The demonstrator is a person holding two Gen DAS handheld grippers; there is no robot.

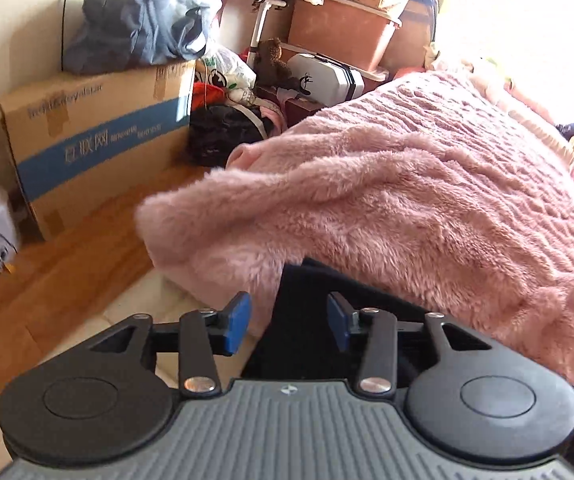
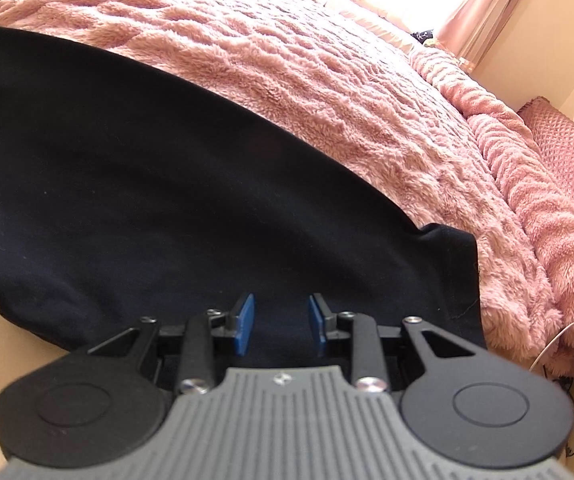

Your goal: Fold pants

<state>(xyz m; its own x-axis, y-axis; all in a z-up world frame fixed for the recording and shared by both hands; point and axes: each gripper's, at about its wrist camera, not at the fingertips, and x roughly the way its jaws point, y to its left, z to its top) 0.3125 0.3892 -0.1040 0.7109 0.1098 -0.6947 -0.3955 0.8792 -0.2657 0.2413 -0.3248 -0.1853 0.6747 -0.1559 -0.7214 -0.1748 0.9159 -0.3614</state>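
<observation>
folding: black pants (image 2: 191, 200) lie flat over the near edge of a bed, on a fuzzy pink blanket (image 2: 327, 92); the near part hangs off toward the cameras.
left gripper (image 1: 289, 326): jaws apart, nothing pinched. black cloth sits under and between the blue pads (image 1: 239, 320) but neither pad presses on it. it sits at the pants' left end, where a folded-back flap of the blanket (image 1: 247, 220) overlaps the cloth.
right gripper (image 2: 279, 326): jaws partly apart over the black cloth, pads clear of it as far as i can see, no pinch. it is near the pants' right end, hem corner (image 2: 463, 248) just to its right.
step, my read: both grippers are set to take the near edge before carrying it over for a fold. no grip yet on either side.
doing it well: close each gripper on the full edge, all layers, not just the top ply. take both ends at matching points so the fold line runs straight. lift only enough to clear the pile, carry both ends together, lay down flat.
risk: the blanket flap at the left end can get caught with the pants; nudge it away or bite further in on black cloth.
clutter: cardboard box (image 1: 99, 132) and bags on the floor to the left, well apart from the work.
</observation>
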